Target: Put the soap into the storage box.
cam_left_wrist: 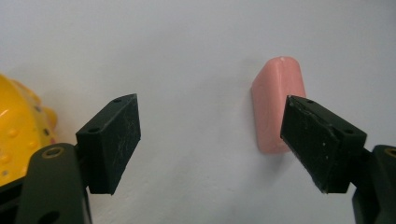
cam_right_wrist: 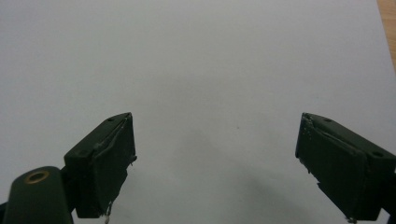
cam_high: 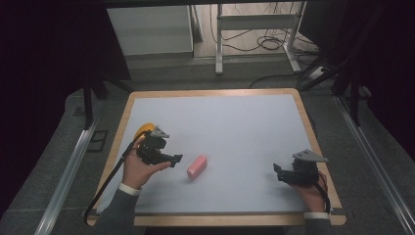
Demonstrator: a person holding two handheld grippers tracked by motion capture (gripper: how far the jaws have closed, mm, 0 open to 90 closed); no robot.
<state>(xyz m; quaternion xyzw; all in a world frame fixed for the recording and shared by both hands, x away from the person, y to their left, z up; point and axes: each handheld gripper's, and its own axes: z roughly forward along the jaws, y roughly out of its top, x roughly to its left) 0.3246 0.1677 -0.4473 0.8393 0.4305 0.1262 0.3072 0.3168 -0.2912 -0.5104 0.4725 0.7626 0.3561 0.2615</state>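
Pink block [cam_high: 197,167] lies flat on the desk [cam_high: 235,122], not yet picked up; left tongs [cam_high: 172,159] sit just beside its left end, jaws wide apart w/ nothing btwn them. Right tongs [cam_high: 277,172] are well off to the block's right, also spread & empty, over bare desk. Judging by that, the grab hasn't started — closing on the block & lifting are all left; yellow toy [cam_left_wrist: 18,135] sits behind the left tongs, farther from the block.

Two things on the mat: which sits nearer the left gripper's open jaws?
The pink block, lying just ahead of the left gripper by one jaw. The yellow toy sits behind and beside it.
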